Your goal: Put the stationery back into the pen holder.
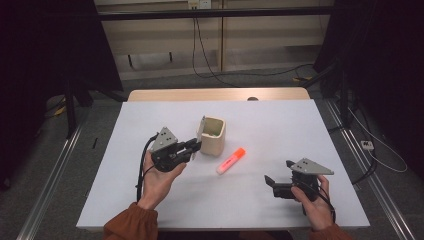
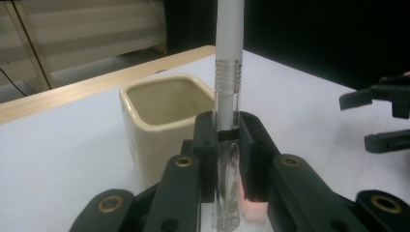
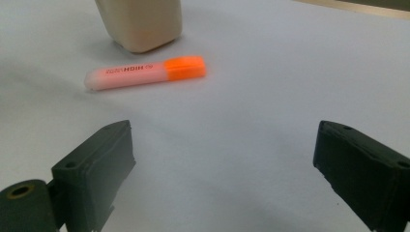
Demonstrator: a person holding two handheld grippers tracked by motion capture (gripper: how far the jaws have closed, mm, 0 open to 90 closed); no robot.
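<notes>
- the left gripper (image 1: 196,145) sits left of centre on the counter (image 1: 280,125) in the high view, held in the person's left hand (image 1: 159,176), with its jaws pointing toward the cream cup (image 1: 214,135).
- its jaws are clamped tight on a pen (image 2: 227,121) with a white upper part and a clear lower barrel; in the left gripper view the pen stands upright between the two black pads, with its white part rising out of the top of the picture.
- in the high view the pen (image 1: 200,131) shows as a pale sliver at the cup's left wall, leaning against or just beside the rim; i cannot tell whether it touches the cup.
- the cream cup (image 2: 167,121) is square with rounded corners and stands upright near the middle of the counter; in the left gripper view it is just behind and left of the held pen.
- an orange highlighter (image 1: 230,161) lies flat on the counter just to the right of the cup, apart from it, with its orange cap pointing up and to the right in the high view.
- the right gripper (image 1: 271,186) is near the counter's front right, held in the person's right hand (image 1: 315,200), well apart from the highlighter.
- its jaws stand wide apart with nothing between them; in the right gripper view they frame bare counter, with the highlighter (image 3: 145,73) lying beyond them and the base of the cup (image 3: 140,24) behind that.
- the right gripper (image 2: 382,116) also shows at the right edge of the left gripper view, its jaws spread.
</notes>
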